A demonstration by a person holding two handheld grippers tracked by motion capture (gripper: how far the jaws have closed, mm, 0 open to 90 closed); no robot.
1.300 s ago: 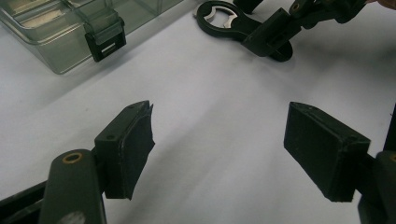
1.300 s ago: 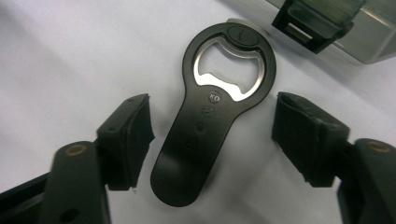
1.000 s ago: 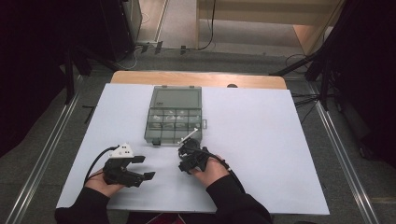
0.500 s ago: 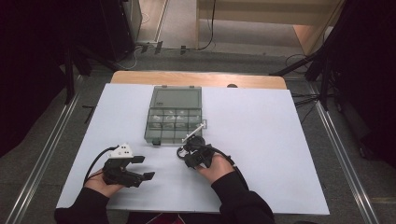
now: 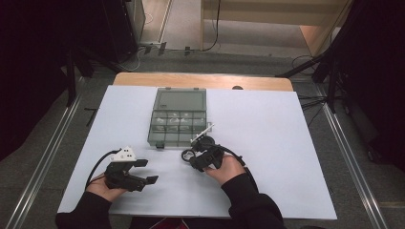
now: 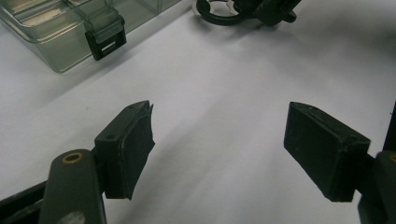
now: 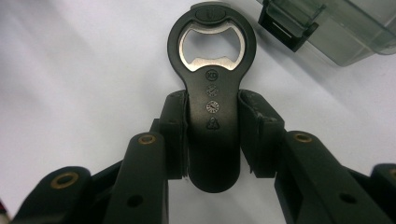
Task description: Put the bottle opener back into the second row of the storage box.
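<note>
A black bottle opener point(image 7: 212, 93) with a metal-lined ring lies between the pads of my right gripper point(image 7: 212, 100), which is shut on its handle. From above, the right gripper point(image 5: 193, 155) sits just in front of the smoky clear compartment box point(image 5: 179, 117), and the bottle opener's ring point(image 5: 187, 155) pokes out to its left. My left gripper point(image 5: 145, 171) rests near the table's front left, open, with nothing between its pads point(image 6: 130, 144). The left gripper view also catches the bottle opener's ring point(image 6: 219, 16) farther off.
The box is closed, with a black latch point(image 6: 105, 39) on its near side and a second latch point(image 7: 282, 28) seen close to the opener. A white sheet point(image 5: 267, 143) covers the wooden table point(image 5: 200, 80). Metal rails run along the floor on both sides.
My right hand has shifted a little away from the person, toward the box's front edge. The left hand and the box have stayed where they were.
</note>
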